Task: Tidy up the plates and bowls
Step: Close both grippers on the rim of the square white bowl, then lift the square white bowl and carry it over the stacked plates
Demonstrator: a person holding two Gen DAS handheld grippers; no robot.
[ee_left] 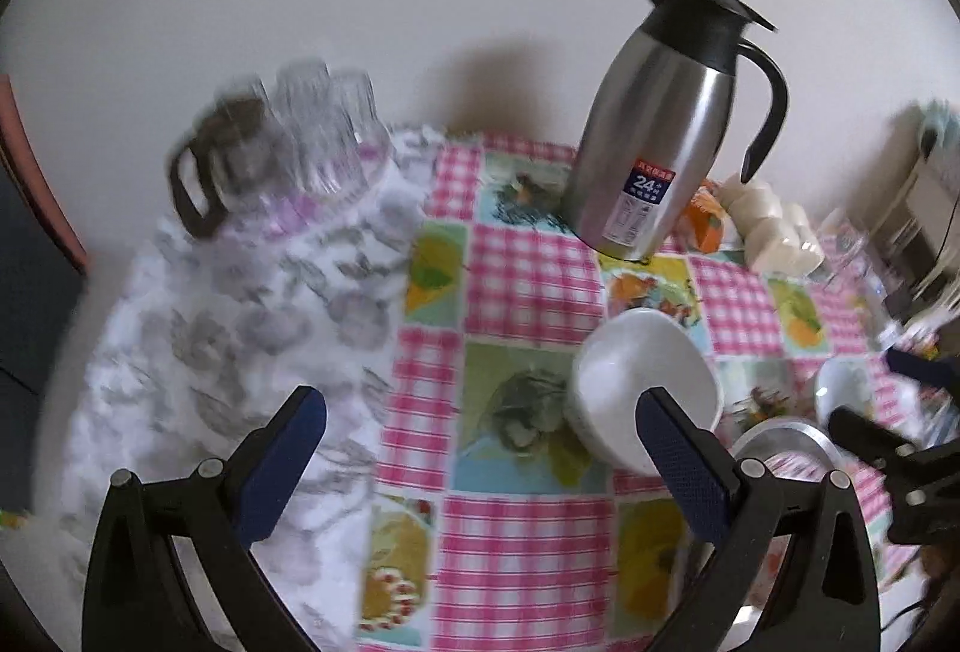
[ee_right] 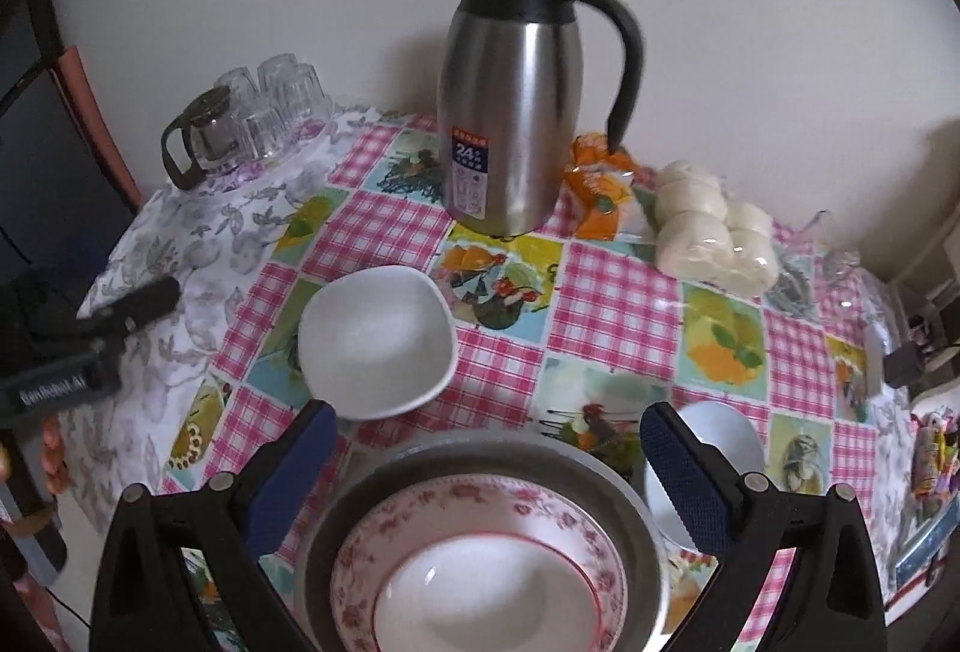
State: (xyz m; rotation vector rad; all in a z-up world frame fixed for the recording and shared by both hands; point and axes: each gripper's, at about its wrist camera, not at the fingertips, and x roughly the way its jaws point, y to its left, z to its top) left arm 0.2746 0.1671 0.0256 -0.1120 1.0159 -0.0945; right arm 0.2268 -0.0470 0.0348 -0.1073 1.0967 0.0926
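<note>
Both hand-held grippers open and empty over the worktop, dishes not yet gathered.

My left hand-held gripper (ee_left: 480, 460) hangs with its jaws spread wide and nothing between them, off to the left over the grey-flowered cloth (ee_left: 240, 304). Moving right, the square white bowl (ee_right: 377, 340) sits alone on the checked cloth. Next comes the metal basin (ee_right: 480, 463), holding the rose-patterned plate (ee_right: 480, 508) with a white bowl (ee_right: 486, 598) nested in it. My right hand-held gripper (ee_right: 483, 472) hovers open above that stack, and a small white bowl (ee_right: 729, 433) stands just beside its right finger. I judge the risks to be glazed rims slipping from the pads, or a careless swing knocking the steel jug (ee_right: 510, 112) or the glasses (ee_right: 282, 103) behind.
</note>
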